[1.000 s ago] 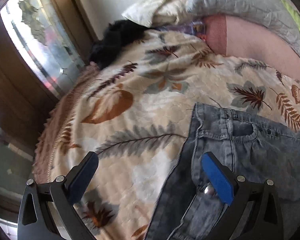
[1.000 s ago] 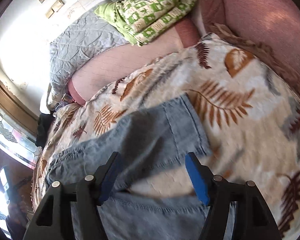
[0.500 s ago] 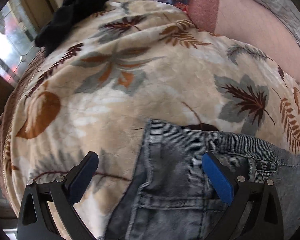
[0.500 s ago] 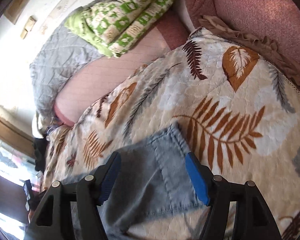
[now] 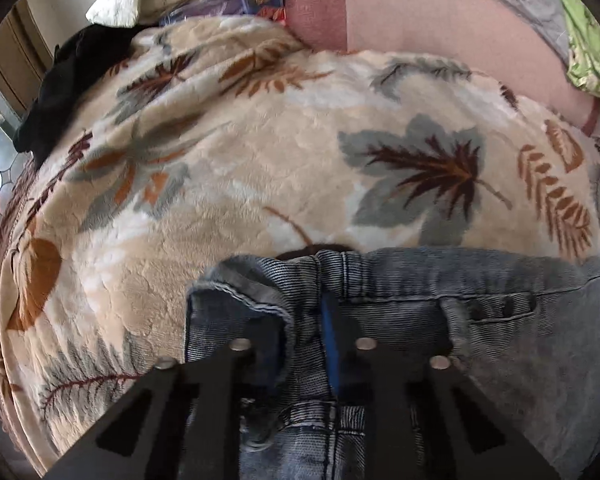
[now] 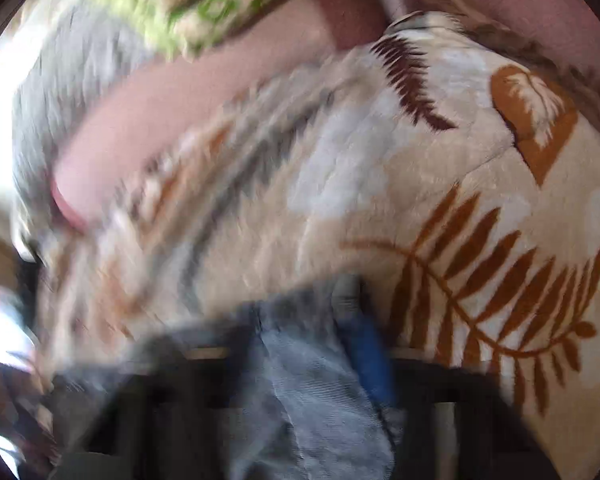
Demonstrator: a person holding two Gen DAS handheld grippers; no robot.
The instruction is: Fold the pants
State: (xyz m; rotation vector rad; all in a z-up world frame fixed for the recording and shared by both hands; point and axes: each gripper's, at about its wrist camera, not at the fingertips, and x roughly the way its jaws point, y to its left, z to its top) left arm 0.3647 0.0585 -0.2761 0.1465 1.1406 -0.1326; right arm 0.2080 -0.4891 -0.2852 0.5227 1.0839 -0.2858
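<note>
Grey-blue denim pants [image 5: 480,340] lie on a leaf-print blanket [image 5: 260,184]. In the left wrist view my left gripper [image 5: 304,344] is shut on the pants' waistband corner, the denim bunched between its blue pads. In the blurred right wrist view my right gripper [image 6: 312,344] is shut on a fold of the pants [image 6: 316,400] at the edge of the fabric, with the blue pad [image 6: 370,356] pressed against the denim.
A pink bolster [image 5: 440,28] and grey quilt [image 6: 60,64] lie beyond the blanket. A green patterned cloth [image 6: 204,4] sits on top. A black garment [image 5: 72,76] and cream cloth [image 5: 152,0] lie at the far left by a window.
Both grippers went from open to shut on the pants. The left closed over the waistband corner; the right closed on the far denim edge and is moving, blurring its view.
</note>
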